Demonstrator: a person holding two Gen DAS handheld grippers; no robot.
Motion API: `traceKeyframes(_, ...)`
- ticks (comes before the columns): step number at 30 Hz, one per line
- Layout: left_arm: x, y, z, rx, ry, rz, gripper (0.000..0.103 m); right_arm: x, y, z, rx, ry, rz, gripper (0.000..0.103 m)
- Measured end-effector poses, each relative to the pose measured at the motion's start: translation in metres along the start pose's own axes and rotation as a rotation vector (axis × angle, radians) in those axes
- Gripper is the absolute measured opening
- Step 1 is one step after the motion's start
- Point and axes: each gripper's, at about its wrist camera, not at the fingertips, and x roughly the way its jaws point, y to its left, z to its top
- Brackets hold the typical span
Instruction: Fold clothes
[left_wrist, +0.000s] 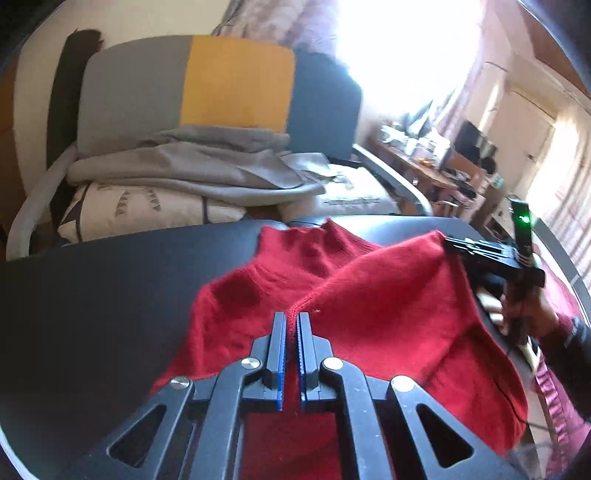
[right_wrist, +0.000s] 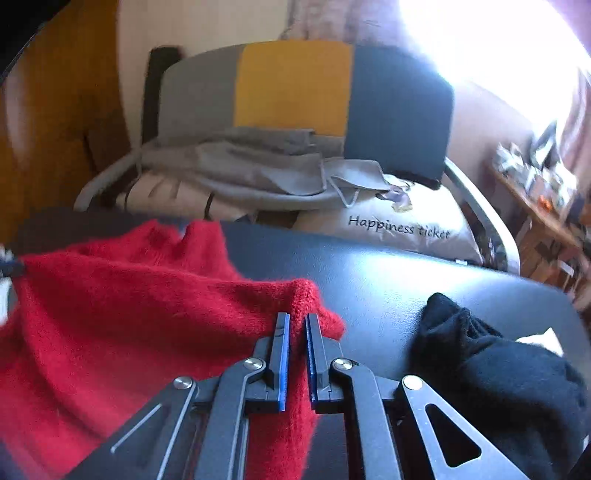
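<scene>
A red knitted sweater (left_wrist: 388, 314) lies on a black table (left_wrist: 110, 288), its collar toward the far edge. My left gripper (left_wrist: 292, 321) is shut on a fold of the sweater's edge, lifting it off the table. In the right wrist view my right gripper (right_wrist: 296, 321) is shut on another bunched corner of the red sweater (right_wrist: 110, 314), also raised. The right gripper (left_wrist: 452, 243) shows again at the right of the left wrist view, held by a person's hand (left_wrist: 532, 317), pinching the sweater's far corner. The cloth hangs stretched between both grippers.
A black garment (right_wrist: 491, 365) lies bunched on the table (right_wrist: 369, 273) to the right of my right gripper. Beyond the table's far edge stands a chair (left_wrist: 236, 81) piled with grey cloth (left_wrist: 192, 166) and pillows (right_wrist: 402, 225). A cluttered desk (left_wrist: 436, 162) is at the far right.
</scene>
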Motion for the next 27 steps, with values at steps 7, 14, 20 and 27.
traceKeyframes(7, 0.043, 0.023, 0.002, -0.143, 0.078, 0.107, 0.012, 0.053, -0.023, -0.011, 0.162, 0.134, 0.012, 0.008)
traceKeyframes(14, -0.031, 0.059, -0.039, -0.434, -0.12, -0.054, 0.022, 0.0, -0.029, -0.015, 0.16, 0.022, 0.024, 0.013)
traceKeyframes(20, -0.067, 0.068, -0.117, -0.581, -0.137, -0.08, 0.027, -0.055, 0.019, -0.051, 0.101, -0.054, 0.16, 0.079)
traceKeyframes(27, -0.056, 0.049, -0.165, -0.644, -0.061, -0.148, 0.036, -0.05, 0.073, -0.083, -0.011, -0.077, 0.059, 0.093)
